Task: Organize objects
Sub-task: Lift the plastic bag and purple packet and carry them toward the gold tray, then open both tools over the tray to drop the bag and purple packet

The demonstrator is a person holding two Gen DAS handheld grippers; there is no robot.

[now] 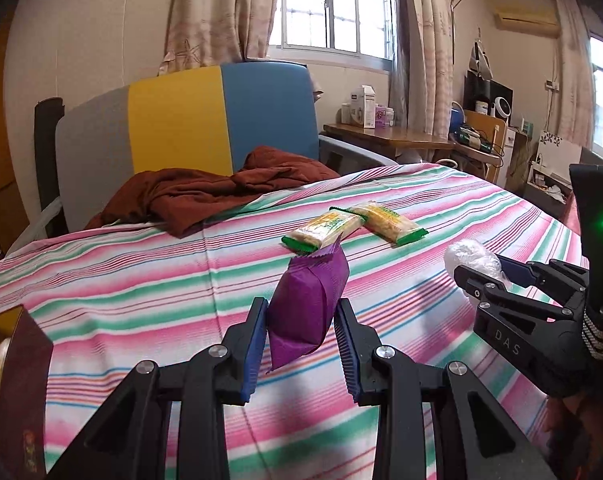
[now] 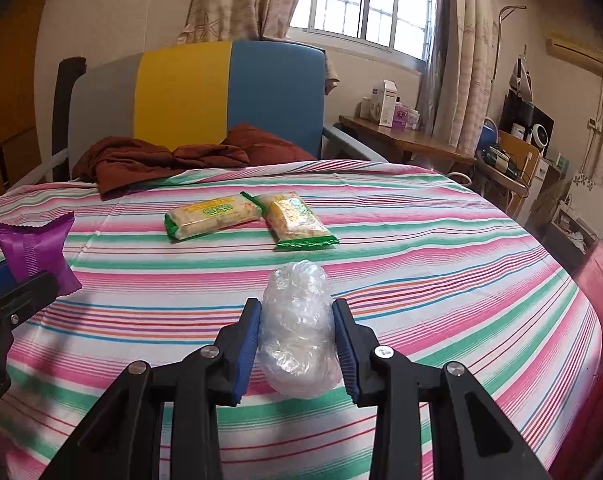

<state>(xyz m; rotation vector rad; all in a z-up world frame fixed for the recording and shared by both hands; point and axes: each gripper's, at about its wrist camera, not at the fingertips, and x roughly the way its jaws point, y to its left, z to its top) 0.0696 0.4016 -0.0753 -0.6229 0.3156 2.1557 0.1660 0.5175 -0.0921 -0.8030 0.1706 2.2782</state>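
Left wrist view shows the left tongs [image 1: 301, 344] clenched on a purple foil snack packet with crimped ends [image 1: 307, 304], the blue ribbed pads pressing its two sides; the packet stands tilted, its upper end leaning away from the camera, held above the bed covered in a pink, green and white striped sheet [image 1: 141, 280]. Beyond it on the sheet lie two clear snack packs with green ends and yellow labels [image 1: 325, 230], touching each other at one end and forming a shallow V. A crumpled rust-brown cloth [image 1: 205, 188] lies at the far side of the bed, in front of a headboard of grey, yellow and blue panels [image 1: 181, 116]. At the right edge the right tongs [image 1: 483, 276] appear, gripping a crinkled clear plastic bundle [image 1: 471, 258].

Right wrist view shows the right tongs clamped on that plastic bundle, pads against both its flanks, held over the striped sheet nearer than the two green-ended packs. At the left edge the purple packet shows in the left tongs, well apart from the bundle. A wooden desk [image 2: 405, 136] beside the bed, under the window, carries small boxes and bottles.
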